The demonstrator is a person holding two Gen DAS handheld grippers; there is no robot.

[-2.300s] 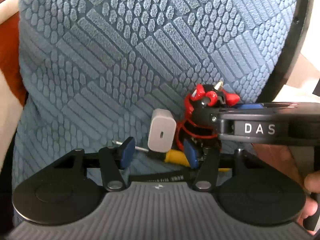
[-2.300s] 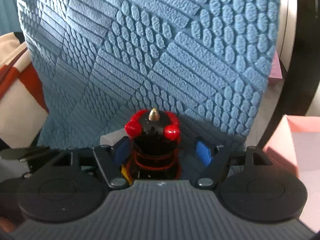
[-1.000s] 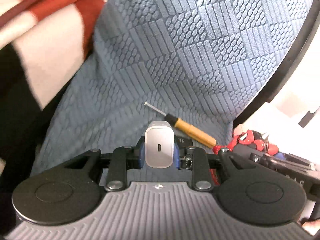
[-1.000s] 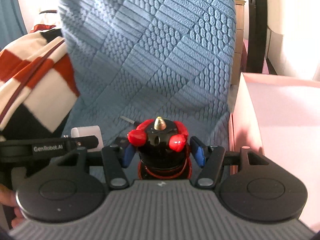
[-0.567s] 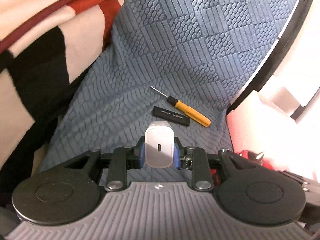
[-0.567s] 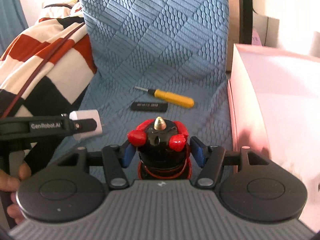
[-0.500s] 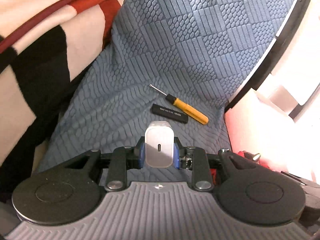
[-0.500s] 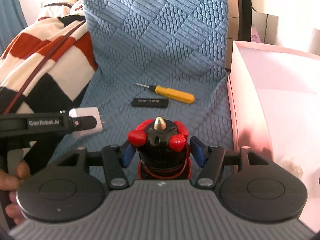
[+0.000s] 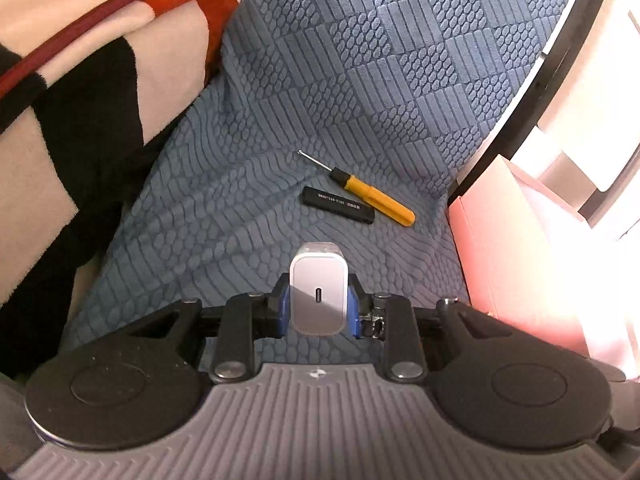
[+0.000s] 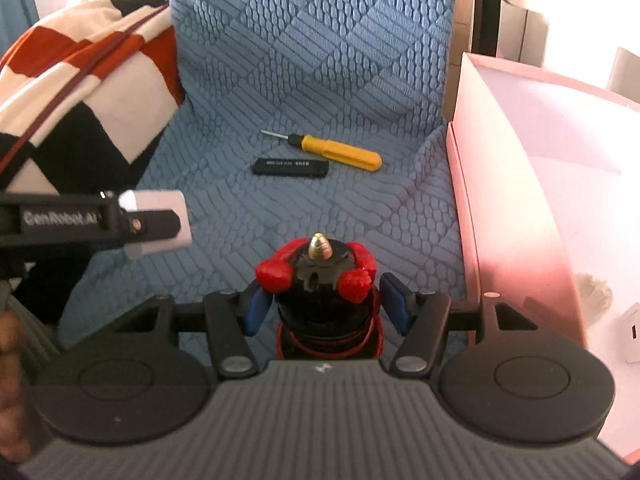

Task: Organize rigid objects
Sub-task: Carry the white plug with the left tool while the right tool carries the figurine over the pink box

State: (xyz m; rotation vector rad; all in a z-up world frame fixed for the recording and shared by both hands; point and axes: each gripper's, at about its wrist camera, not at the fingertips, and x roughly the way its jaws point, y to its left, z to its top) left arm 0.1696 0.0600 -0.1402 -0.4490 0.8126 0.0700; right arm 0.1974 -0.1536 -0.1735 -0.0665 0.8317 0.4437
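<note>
Left claw (image 9: 319, 306): clamped on white charger (image 9: 319, 295), above blue cushion (image 9: 360, 80).
Right claw (image 10: 326, 306): gripping red-black probe bundle (image 10: 320, 280).
Right view only: second white charger (image 10: 634, 332) inside pink box (image 10: 500, 180).
Cushion: yellow screwdriver (image 9: 370, 194), black stick (image 9: 340, 205) touching.

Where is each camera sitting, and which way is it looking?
Left wrist: sits on the left gripper, looking along its jaws, which pinch a white charger, toward the blue seat.
Right wrist: sits on the right gripper, holding a black-and-red tool; the left gripper and a hand show.
Both see the yellow screwdriver, black stick and pink box.
</note>
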